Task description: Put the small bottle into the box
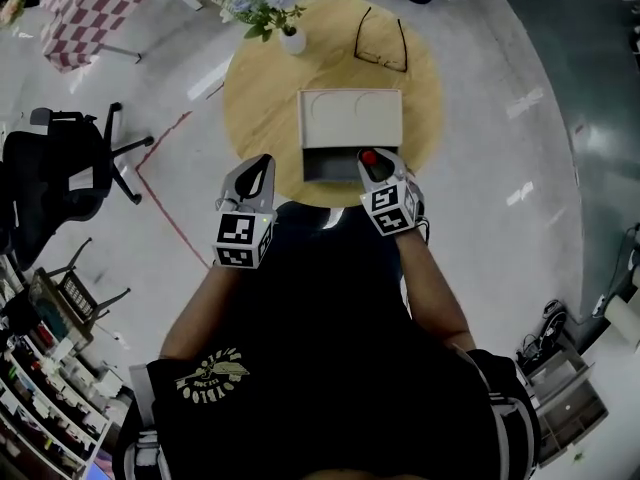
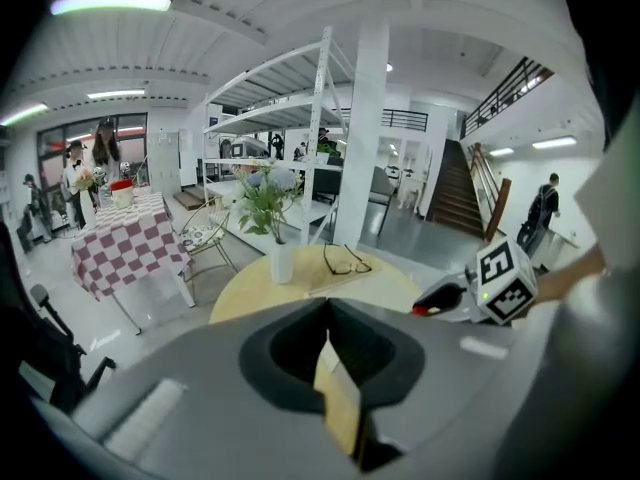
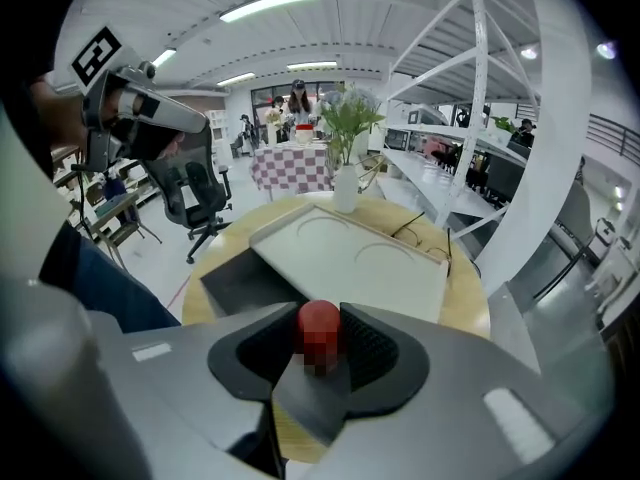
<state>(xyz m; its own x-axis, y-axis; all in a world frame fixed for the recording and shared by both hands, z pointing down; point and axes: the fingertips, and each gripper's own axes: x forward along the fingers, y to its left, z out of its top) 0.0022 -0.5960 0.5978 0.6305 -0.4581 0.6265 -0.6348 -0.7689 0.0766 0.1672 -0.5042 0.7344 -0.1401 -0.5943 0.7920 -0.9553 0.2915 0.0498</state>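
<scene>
Both jaws of right gripper (image 3: 320, 313) pressed against small red-capped bottle (image 3: 319, 330), held over near edge of open grey box (image 1: 325, 164) with cream lid (image 1: 350, 118) folded back. Left gripper (image 2: 326, 306) closed tight on nothing, over near rim of round wooden bench (image 1: 262, 88), left of box.

Red-capped small bottle (image 3: 318, 326) over open box (image 1: 325, 165)

Open industrial hall, white shelving racks (image 2: 275, 118), staircase (image 2: 455, 196), office chair (image 1: 55, 183)
</scene>
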